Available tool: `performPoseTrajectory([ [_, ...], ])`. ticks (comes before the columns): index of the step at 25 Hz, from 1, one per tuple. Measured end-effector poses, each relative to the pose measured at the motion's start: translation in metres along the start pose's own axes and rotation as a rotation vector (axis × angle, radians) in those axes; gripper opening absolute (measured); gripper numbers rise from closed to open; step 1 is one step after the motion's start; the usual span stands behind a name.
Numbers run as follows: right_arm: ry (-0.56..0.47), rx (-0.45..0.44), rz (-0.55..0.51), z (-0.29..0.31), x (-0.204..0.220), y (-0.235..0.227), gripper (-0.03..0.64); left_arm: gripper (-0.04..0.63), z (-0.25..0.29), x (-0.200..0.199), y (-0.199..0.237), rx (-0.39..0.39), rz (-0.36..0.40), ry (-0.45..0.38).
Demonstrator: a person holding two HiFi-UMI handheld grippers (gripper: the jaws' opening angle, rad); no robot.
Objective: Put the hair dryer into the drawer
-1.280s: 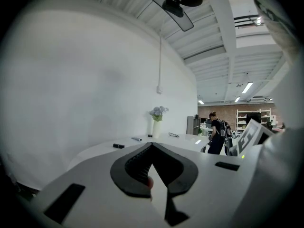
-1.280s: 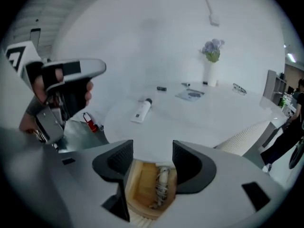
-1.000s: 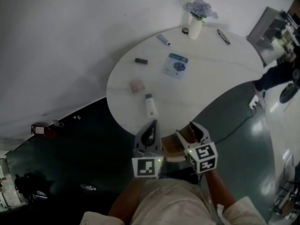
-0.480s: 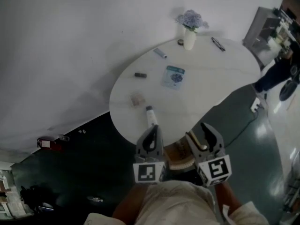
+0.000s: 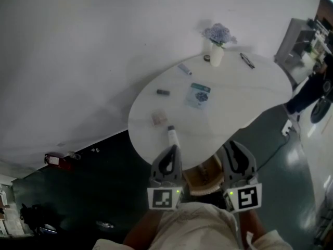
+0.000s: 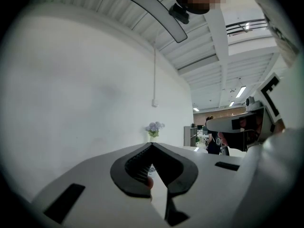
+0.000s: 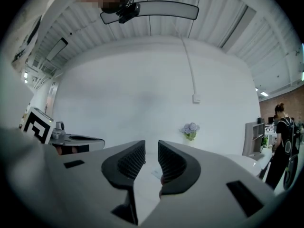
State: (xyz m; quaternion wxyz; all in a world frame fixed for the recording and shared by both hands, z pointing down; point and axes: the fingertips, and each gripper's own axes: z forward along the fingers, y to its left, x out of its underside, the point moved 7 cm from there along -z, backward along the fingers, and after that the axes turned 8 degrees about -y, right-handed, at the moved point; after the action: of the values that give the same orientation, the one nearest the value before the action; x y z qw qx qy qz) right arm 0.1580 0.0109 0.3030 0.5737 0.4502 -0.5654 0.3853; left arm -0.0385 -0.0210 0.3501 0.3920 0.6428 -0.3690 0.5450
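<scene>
L gripper (image 5: 170,150) shut, empty. R gripper (image 5: 232,146) jaws just been closing, now a narrow gap, nothing betw. Brown drawer (image 5: 200,175) low betw both. Hair dryer not clearly seen; poss. the white long item (image 5: 171,137) just ahead of L, axis pointing away.

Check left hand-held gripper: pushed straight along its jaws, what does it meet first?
Nothing near. The left hand-held gripper points level across the white oval table; the white vase of pale purple flowers at the far side lies in line, though it may pass over it to the white wall.
</scene>
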Motion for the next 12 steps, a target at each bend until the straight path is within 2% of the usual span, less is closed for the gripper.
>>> performPoseTrajectory([
  [3,-0.002,0.029,-0.004,0.004,-0.001,0.0,0.056,-0.005,-0.003,-0.002,0.002,-0.006,0.019,0.01],
  [5,-0.013,0.036,-0.009,0.005,-0.003,0.001,0.006,-0.005,-0.005,-0.003,0.002,-0.012,0.022,0.012],
  [12,-0.04,0.017,-0.047,0.014,-0.003,0.009,0.003,-0.005,-0.004,-0.008,0.004,-0.03,0.034,-0.013],
])
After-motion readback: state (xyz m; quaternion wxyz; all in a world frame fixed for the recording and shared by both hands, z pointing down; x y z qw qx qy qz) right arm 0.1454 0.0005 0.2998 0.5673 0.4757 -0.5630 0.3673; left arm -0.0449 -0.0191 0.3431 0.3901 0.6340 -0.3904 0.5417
